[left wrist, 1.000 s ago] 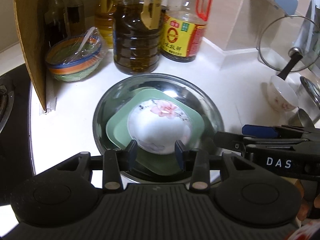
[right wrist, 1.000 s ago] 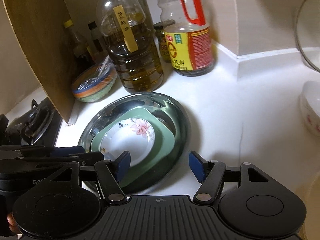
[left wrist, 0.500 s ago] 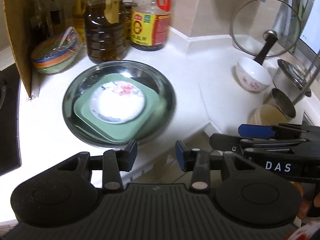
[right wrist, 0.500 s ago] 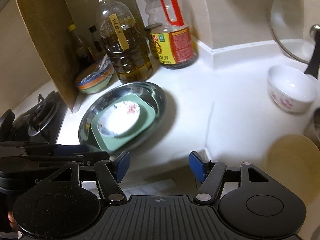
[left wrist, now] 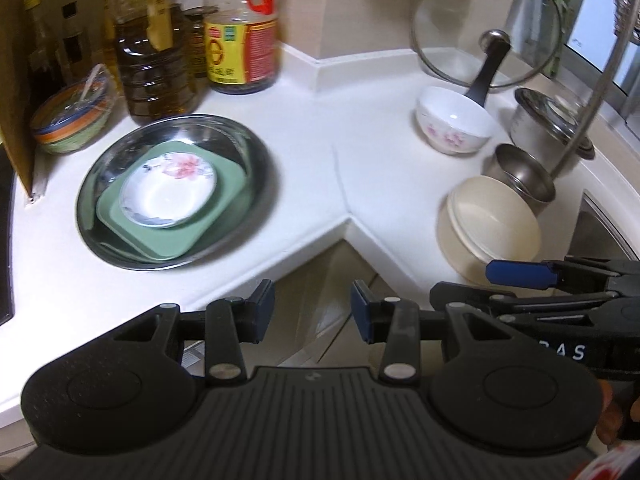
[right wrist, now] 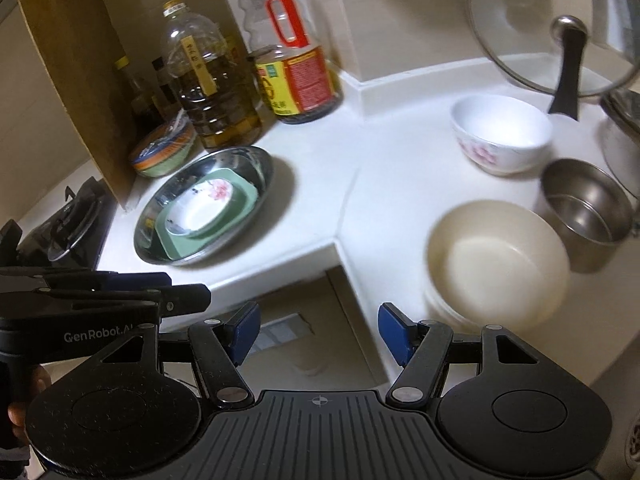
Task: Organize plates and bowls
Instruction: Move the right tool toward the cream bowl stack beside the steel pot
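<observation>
A white flowered dish (left wrist: 170, 188) (right wrist: 200, 206) lies on a green square plate (left wrist: 160, 232) (right wrist: 240, 196) inside a steel pan (left wrist: 256, 160) (right wrist: 152, 232) on the white counter. A cream bowl (left wrist: 490, 220) (right wrist: 496, 260) sits near the counter's front edge, and a white flowered bowl (left wrist: 454, 124) (right wrist: 500, 132) stands farther back. My left gripper (left wrist: 312, 310) is open and empty, back from the counter edge over the floor. My right gripper (right wrist: 318, 330) is open and empty too, just left of the cream bowl.
Oil bottles (left wrist: 152, 48) and a sauce bottle (left wrist: 242, 40) stand at the back wall, beside a wrapped striped bowl (left wrist: 68, 120). A glass lid (left wrist: 486, 20), steel cups (left wrist: 520, 172) (right wrist: 588, 208) and a sink (left wrist: 608, 220) are at the right. A stove (right wrist: 60, 224) lies left.
Both grippers have drawn back from the steel pan and shifted right. The left gripper no longer straddles the flowered dish, which stays on the green plate. The bowls at the right came into view.
</observation>
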